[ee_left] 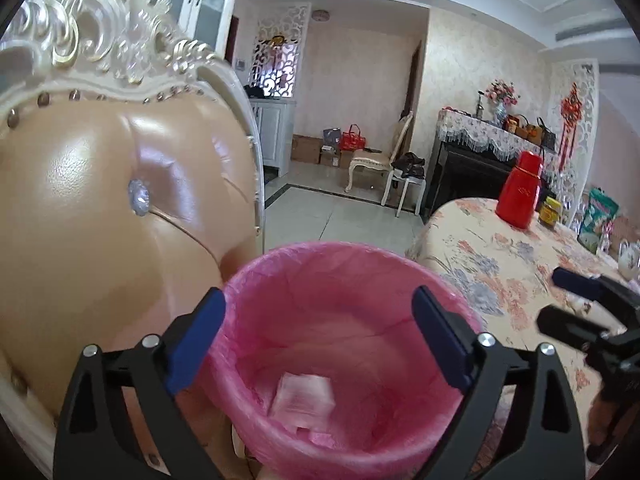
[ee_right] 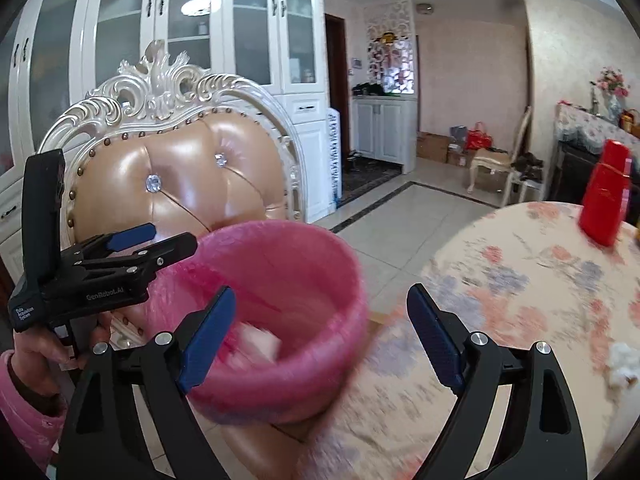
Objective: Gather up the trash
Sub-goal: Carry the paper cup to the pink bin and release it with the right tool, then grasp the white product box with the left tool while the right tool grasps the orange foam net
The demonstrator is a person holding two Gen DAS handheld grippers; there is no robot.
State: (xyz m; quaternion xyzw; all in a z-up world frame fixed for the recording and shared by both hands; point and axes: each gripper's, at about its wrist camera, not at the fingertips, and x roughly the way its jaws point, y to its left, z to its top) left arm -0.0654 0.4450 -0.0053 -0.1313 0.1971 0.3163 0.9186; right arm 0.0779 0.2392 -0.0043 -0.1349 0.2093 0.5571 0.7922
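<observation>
Bin [ee_left: 344, 320]: round, lined with a pink bag, standing on a chair seat beside the table [ee_left: 500, 248]. Seen from above by both cameras.

Trash inside: one pale crumpled paper piece [ee_left: 302, 400] lying at the bin's bottom, blurred in both views.

Left gripper [ee_left: 318, 344]: held over the bin mouth, jaws spread wide and holding nothing; the paper piece lies below and between them, not touching either.

Right gripper [ee_right: 320, 336]: jaws likewise wide apart and empty, poised at the bin's table-side rim; its left finger overlaps the bin opening, its right finger sits over the tablecloth.

Remaining trash: a small white wad [ee_right: 622, 362] on the table, to the right of the right jaws and well apart from them.

Other items: tufted tan chair [ee_right: 180, 184] behind the bin; red bottle [ee_left: 520, 192] standing on the table's far side.
</observation>
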